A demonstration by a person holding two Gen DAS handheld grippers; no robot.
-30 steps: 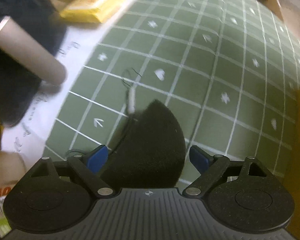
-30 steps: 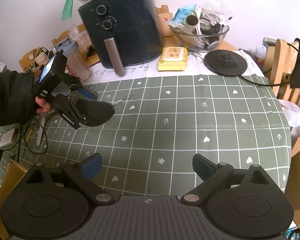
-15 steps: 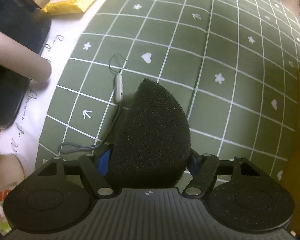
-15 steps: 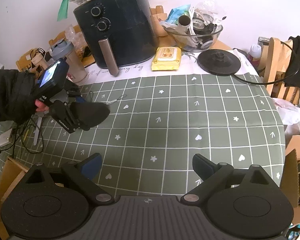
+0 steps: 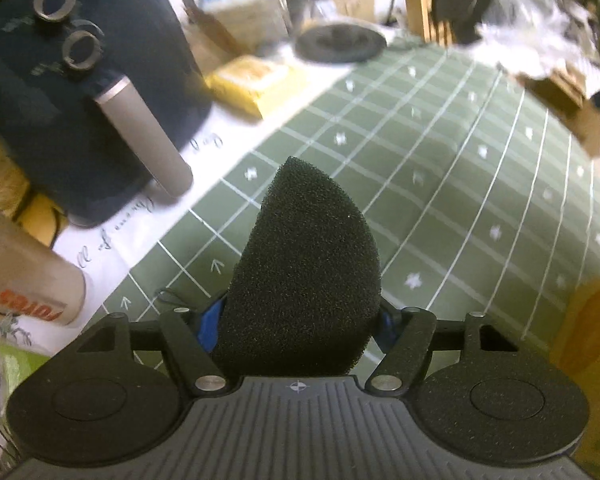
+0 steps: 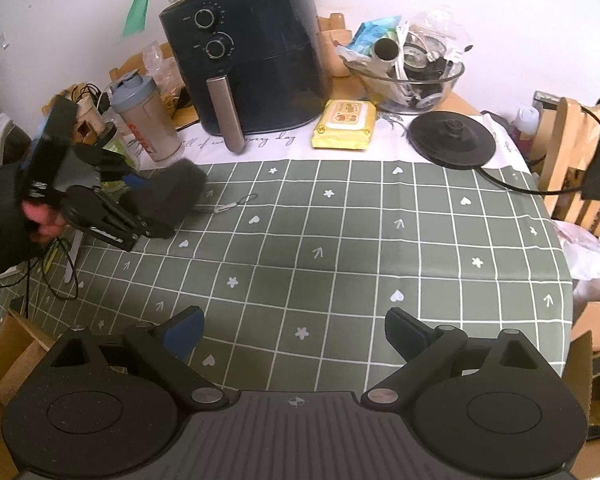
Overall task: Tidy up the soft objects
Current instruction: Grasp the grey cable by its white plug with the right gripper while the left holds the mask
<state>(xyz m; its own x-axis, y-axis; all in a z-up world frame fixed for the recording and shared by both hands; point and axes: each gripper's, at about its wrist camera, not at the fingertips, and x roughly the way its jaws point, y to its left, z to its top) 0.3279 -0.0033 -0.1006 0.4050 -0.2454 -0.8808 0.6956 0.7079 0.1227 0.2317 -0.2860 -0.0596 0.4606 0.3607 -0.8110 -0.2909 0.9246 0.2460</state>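
Black coarse-foam sponge, half-dome shaped (image 5: 304, 264), sits clamped between the blue-padded fingers of the left gripper (image 5: 298, 322), rounded tip pointing forward, held above the green grid-patterned tablecloth (image 5: 460, 200). From the right wrist view the same sponge (image 6: 168, 196) is off the cloth at the table's left side, in front of the beige shaker bottle with grey lid (image 6: 144, 120); motion blur there, so it probably isn't touching the cloth but hard to be sure. Right gripper (image 6: 294, 330) hangs over the near edge of the tablecloth, jaws spread wide, nothing between them. Small white-and-grey cord loop (image 6: 236, 204) lies on the cloth just right of the sponge. Dark blue air fryer with silver handle (image 6: 252, 60) stands at the back, yellow wipes pack (image 6: 346, 124) beside it, then black round kettle base (image 6: 452, 140) and clear glass bowl of clutter (image 6: 412, 80).
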